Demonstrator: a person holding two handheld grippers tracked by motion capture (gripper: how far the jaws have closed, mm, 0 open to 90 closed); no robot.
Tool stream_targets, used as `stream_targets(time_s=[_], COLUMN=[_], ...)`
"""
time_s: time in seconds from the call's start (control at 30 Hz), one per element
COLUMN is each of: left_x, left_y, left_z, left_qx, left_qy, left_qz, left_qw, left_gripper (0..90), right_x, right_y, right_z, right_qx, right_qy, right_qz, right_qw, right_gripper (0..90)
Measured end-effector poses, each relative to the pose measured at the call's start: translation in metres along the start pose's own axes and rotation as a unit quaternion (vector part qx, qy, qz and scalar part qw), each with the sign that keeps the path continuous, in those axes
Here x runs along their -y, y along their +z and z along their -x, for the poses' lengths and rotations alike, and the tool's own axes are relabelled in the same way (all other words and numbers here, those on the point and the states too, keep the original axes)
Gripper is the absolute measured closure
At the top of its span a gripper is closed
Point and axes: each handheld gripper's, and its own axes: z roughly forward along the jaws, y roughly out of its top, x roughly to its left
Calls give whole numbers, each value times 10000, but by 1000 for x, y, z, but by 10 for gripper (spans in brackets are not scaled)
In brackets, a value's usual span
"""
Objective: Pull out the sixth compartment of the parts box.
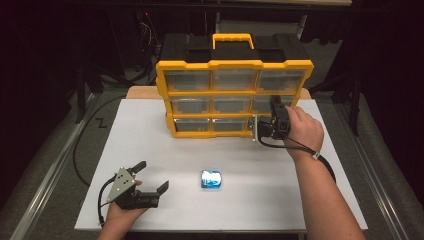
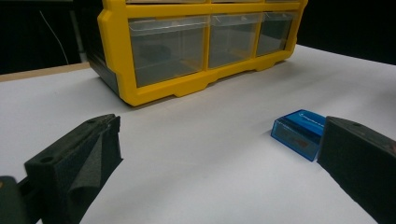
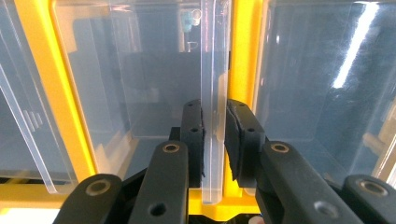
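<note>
A yellow-framed organizer point(image 1: 234, 95) stands upright at the far middle of the tabletop point(image 1: 150, 145), its black body behind and a yellow carry handle point(image 1: 233, 39) on top. Its front is a grid of three rows by three of clear, glossy plastic drawers set in thick moulded yellow rails with rounded corners.

The right tool point(image 1: 272, 120) is at the right end of the organizer's lower rows. In the right gripper view its two black, foam-faced jaws stand narrow and clamp the thin clear lip point(image 3: 213, 116) of a drawer front point(image 3: 135, 79); the lip is a flat, see-through strip running upright between the pads, just beside a yellow rail. The drawer walls are smooth and throw back streaks of light.

The left tool point(image 1: 152, 176) rests low at the near left of the tabletop, its jaws spread wide with nothing between them; the pads are matte, dark and blocky, and a grey three-cornered plate sits on top.

A small blue box point(image 1: 211, 179) lies flat near the front middle of the tabletop, well apart from the organizer and near the left tool. It is translucent, rectangular and shiny, with faint print on its lid.

The tabletop is a plain white matte sheet over a wooden board. Around it the room is dark, with grey floor, cables and black stands at the back.
</note>
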Motion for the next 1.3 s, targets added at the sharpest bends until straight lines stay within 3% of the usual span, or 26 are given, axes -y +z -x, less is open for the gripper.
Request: stream_targets(time_s=[0.47, 0.87, 1.03, 1.07, 1.1, 1.13, 1.3], left_x=[0, -1, -1, -1, -1, -1, -1], left_y=[0, 0, 0, 0, 0, 0, 0], left_z=[0, 0, 1, 1, 1, 1, 0], left_qx=[-3, -1, 7, 10, 10, 9, -7], left_qy=[-6, 13, 8, 11, 8, 1, -15], left_qz=[3, 10, 11, 6, 5, 5, 16], left_qw=[10000, 10000, 10000, 10000, 10000, 10000, 10000], left_gripper=[3, 3, 3, 3, 2, 3, 3], right_x=[1, 4, 6, 6, 6, 7, 9], right_y=[-11, -31, -40, -41, -44, -45, -54], right_z=[0, -1, -1, -2, -1, -2, -3], right_qx=[21, -38, 9, -26, 4, 18, -30], right_qy=[-35, -5, -110, 10, -126, -20, -46], right_qz=[12, 19, 77, 57, 81, 95, 93], right_qw=[10000, 10000, 9999, 10000, 9999, 10000, 9999], right_gripper=[804, 805, 805, 805, 805, 805, 804])
